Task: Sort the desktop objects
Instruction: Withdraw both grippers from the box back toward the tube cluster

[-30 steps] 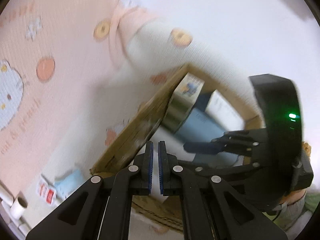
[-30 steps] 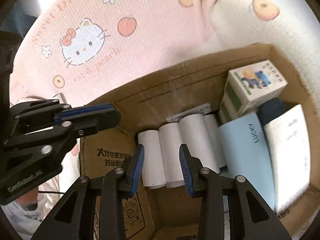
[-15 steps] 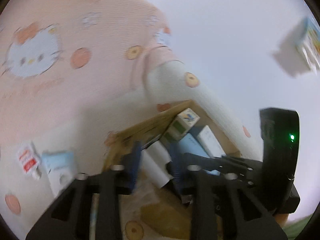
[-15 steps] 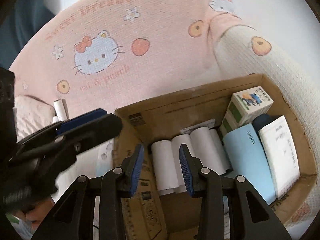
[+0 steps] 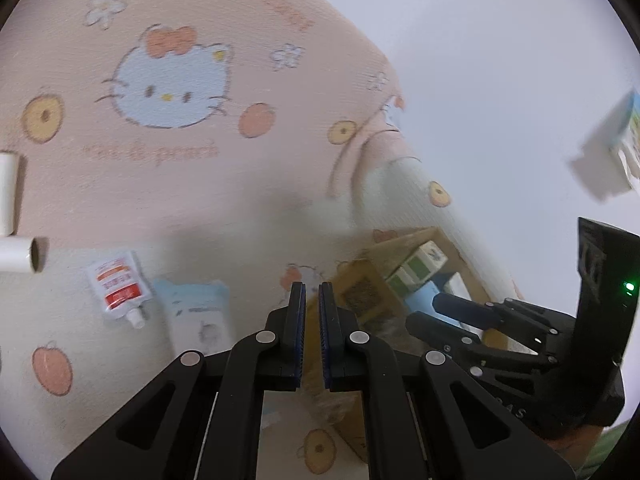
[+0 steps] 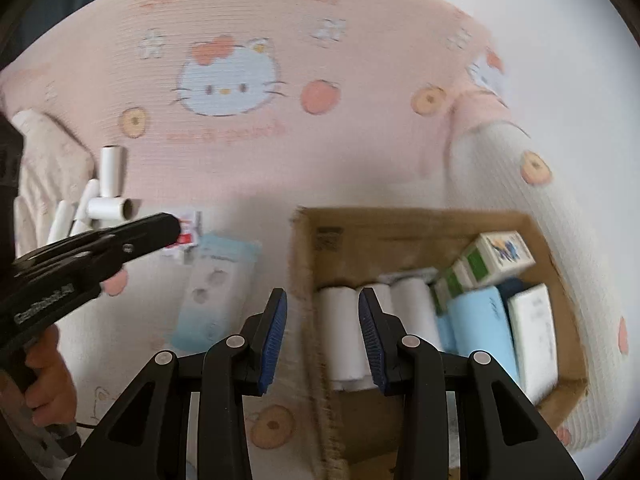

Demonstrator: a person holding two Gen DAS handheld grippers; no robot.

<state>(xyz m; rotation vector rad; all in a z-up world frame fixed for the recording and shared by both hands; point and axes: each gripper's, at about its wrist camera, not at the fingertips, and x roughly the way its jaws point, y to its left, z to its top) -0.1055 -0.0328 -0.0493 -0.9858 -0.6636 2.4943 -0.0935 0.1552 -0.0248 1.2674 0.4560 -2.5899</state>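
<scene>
- Left gripper (image 5: 312, 332): away from the box rim and out over the pink blanket (image 5: 200, 184) now, where a second ago only the cardboard edge filled its view; jaws closing, nearly together, nothing between them.
- Right gripper (image 6: 322, 336): jaws partly apart and empty, same gap as a second ago, hovering over the near-left corner of the cardboard box (image 6: 308, 272); more blanket in its view than before, so pulled back somewhat from the box.
- Already in the box: white paper rolls (image 6: 344, 328) side by side, a green-and-white carton (image 6: 492, 256), a light blue pack (image 6: 480, 328), a white pack (image 6: 536, 328).
- Waiting on the blanket, left of the box: a light blue pouch (image 5: 196, 312) nearest, a red-and-white sachet (image 5: 118, 288) just beyond it, and loose paper tubes (image 5: 20, 256) farther left.
- Seen from the right wrist, left fingertips over the sachet, apart from it as far as can be told.
- Meaning for the task: a drop into the box looks finished and a fresh pick is beginning, likely the sachet or the pouch; a wider opening needed first.
- Motion blur throughout; contact with any item not visible.
</scene>
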